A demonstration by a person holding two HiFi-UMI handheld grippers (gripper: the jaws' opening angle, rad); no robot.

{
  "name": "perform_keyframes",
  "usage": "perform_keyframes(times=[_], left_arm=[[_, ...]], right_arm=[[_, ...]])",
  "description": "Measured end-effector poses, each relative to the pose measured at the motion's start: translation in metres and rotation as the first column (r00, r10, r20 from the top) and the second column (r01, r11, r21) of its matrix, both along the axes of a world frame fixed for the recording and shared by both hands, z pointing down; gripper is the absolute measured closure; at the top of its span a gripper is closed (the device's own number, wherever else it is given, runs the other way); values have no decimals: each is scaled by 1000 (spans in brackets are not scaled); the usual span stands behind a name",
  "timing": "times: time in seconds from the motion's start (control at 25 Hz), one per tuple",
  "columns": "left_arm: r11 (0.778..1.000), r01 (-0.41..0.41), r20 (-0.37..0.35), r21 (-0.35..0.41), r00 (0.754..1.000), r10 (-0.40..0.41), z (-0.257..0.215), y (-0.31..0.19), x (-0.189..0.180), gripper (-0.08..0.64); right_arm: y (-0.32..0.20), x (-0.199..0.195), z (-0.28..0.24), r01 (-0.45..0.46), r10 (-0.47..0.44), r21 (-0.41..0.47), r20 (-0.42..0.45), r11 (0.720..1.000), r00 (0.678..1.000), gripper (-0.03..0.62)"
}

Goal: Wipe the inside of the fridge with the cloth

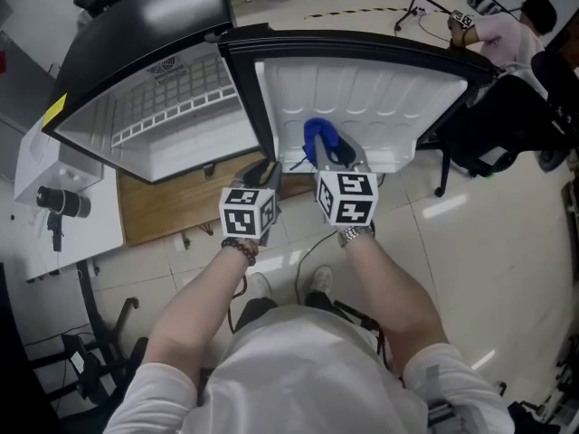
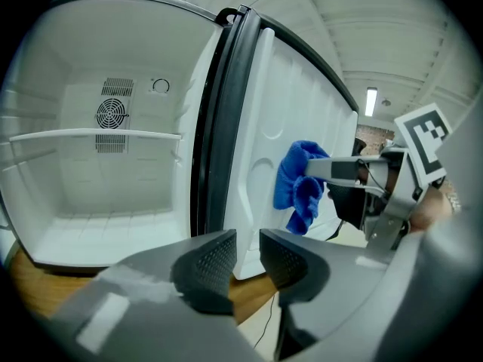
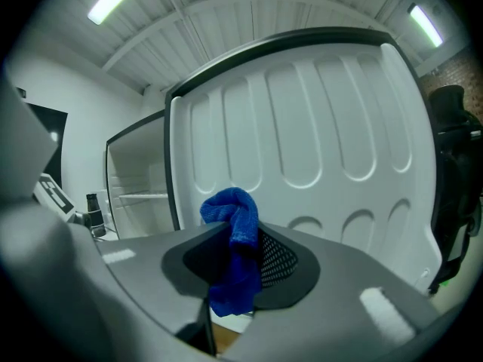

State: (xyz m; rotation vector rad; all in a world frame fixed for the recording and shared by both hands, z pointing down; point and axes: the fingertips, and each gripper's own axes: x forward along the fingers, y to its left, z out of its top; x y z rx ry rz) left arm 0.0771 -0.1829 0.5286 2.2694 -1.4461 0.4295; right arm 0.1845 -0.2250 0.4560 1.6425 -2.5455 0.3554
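In the head view the small fridge (image 1: pixel 136 34) stands open on a wooden top (image 1: pixel 172 211), its door (image 1: pixel 380 107) swung out to the right with the white ribbed lining facing the person. The right gripper (image 1: pixel 324 152) reaches to the lower part of that lining with the blue cloth (image 1: pixel 321 136) bunched at its tip; the left gripper (image 1: pixel 265 172) hangs just beside it, in front of the door's hinge edge. In the left gripper view its jaws stand a little apart with nothing between them, the wooden top showing through the gap. Past them lies the white inside of the fridge with one shelf (image 2: pixel 90 135) and a round fan grille (image 2: pixel 112 114) on the back wall. To the right, the cloth hangs from the right gripper close against the door lining; whether it touches the lining cannot be told. In the right gripper view the jaws are pinched on the cloth, which sticks up above them and droops below, with the door's moulded lining filling the view behind and a black chair (image 3: pixel 453 164) at the right edge.
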Motion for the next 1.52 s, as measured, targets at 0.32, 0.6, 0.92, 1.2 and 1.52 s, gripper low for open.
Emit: perform_keyframes(times=[0.32, 0.6, 0.92, 1.2, 1.52], left_arm=[[1000, 2, -11, -24, 1000, -2, 11, 13, 10, 463], [999, -2, -62, -52, 998, -2, 18, 16, 24, 456], [998, 15, -122, -67, 992, -23, 23, 14, 36, 448], [997, 39, -144, -71, 988, -49, 29, 13, 35, 448], [997, 62, -114, -54, 991, -68, 29, 16, 24, 448]], right_arm=[[0, 57, 2, -80, 80, -10, -1, 997, 997, 499], [0, 105, 1, -142, 142, -7, -21, 990, 990, 499], [0, 162, -2, -230, 229, -6, -40, 973, 973, 499], [1, 196, -1, -302, 300, -26, -65, 953, 952, 499], [6, 203, -7, -310, 309, -29, -46, 950, 950, 499]])
